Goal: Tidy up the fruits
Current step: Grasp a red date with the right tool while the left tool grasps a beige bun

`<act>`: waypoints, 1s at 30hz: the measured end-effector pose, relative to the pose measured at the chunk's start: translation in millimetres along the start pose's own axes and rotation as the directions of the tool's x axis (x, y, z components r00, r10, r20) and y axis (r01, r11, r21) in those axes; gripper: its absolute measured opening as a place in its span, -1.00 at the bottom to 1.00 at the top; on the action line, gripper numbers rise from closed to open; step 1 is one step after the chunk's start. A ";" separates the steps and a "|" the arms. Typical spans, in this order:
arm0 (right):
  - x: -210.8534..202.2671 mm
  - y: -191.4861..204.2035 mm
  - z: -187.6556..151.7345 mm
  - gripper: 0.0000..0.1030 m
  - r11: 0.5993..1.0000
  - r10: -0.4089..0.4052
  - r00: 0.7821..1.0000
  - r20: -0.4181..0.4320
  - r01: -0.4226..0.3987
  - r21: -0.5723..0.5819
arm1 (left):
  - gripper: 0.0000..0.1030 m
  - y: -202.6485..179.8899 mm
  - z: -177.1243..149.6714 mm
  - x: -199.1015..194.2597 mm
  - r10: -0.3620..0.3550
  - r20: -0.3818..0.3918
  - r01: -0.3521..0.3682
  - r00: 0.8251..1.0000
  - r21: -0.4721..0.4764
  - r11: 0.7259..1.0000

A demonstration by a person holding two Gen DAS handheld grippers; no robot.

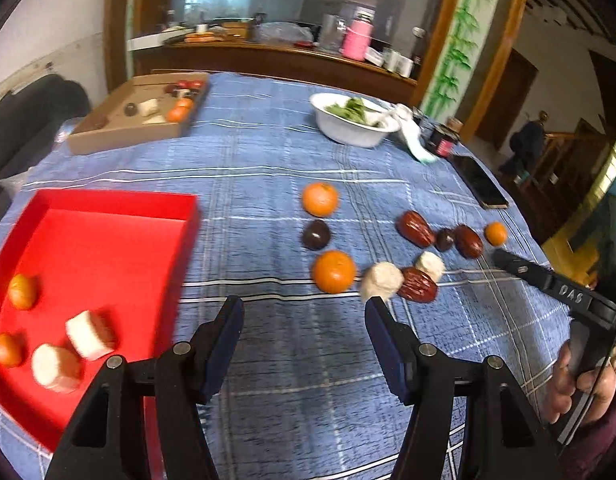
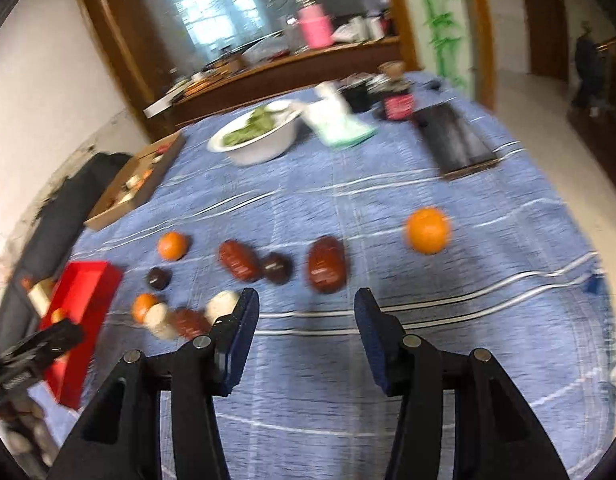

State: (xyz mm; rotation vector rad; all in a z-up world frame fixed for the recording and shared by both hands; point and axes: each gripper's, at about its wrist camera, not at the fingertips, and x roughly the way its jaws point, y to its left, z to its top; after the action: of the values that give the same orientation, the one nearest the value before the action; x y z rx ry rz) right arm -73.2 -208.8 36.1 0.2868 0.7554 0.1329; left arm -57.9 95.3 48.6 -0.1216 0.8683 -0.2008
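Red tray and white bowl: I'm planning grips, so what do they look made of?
Red tray: probably plastic or coated card; flat, evenly red, matte, with thin straight walls. White bowl: probably plastic or enamel; smooth, glossy, thin rolled rim. The look settles neither.

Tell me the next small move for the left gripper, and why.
Probably ease the left gripper forward and right, down over the nearest orange. Its jaws stand open and empty, the red tray already holds two oranges and two white pieces, and this orange lies loose on the blue cloth just ahead.
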 end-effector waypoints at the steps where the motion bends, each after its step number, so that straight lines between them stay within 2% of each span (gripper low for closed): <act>1: 2.4 8.3 -3.4 -0.06 1.000 0.025 1.000 -0.014 -0.025 -0.017 | 0.28 0.3 -0.7 1.2 -0.002 0.000 0.002 1.000 0.001 1.000; 4: 25.4 43.1 -10.4 -0.06 0.989 0.075 0.993 -0.089 -0.086 -0.121 | 0.28 7.3 1.0 7.7 -0.006 -0.010 0.006 1.000 -0.028 1.000; 8: 54.4 73.0 -16.8 -0.08 0.974 0.047 0.986 -0.161 -0.081 -0.211 | 0.27 22.8 3.0 12.7 -0.021 -0.014 0.020 1.000 -0.084 0.996; 16: 68.5 91.4 -17.7 -0.08 0.960 0.068 0.987 -0.145 -0.104 -0.261 | 0.27 16.1 5.6 19.1 -0.084 0.018 0.085 0.996 -0.048 0.995; 18: 67.2 88.5 -18.7 -0.28 0.961 0.104 0.985 -0.138 -0.136 -0.242 | 0.27 10.3 5.2 23.9 -0.083 0.011 0.084 0.996 -0.023 0.996; 19: 68.3 88.7 -17.8 -0.48 0.959 0.136 0.980 -0.148 -0.168 -0.229 | 0.27 7.8 5.0 27.0 -0.076 0.003 0.077 0.997 -0.015 0.997; 24: 63.1 82.5 -16.5 -0.51 0.966 0.149 0.979 -0.140 -0.175 -0.193 | 0.27 -7.1 3.8 38.9 -0.084 -0.025 0.084 0.996 0.033 0.996; 27: 56.0 72.7 -12.1 -0.52 0.973 0.144 0.984 -0.109 -0.161 -0.165 | 0.14 -26.7 4.4 38.9 -0.112 -0.014 0.113 0.994 0.102 0.988; 30: 51.1 62.2 -7.1 -0.53 0.978 0.153 0.984 -0.092 -0.164 -0.126 | 0.12 -40.7 8.7 42.7 -0.129 -0.002 0.128 0.992 0.148 0.981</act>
State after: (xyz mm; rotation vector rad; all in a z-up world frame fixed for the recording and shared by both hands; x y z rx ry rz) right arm -42.2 -136.8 16.6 0.2148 0.8005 0.3469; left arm -29.5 46.3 30.0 -0.0394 0.8359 -0.3846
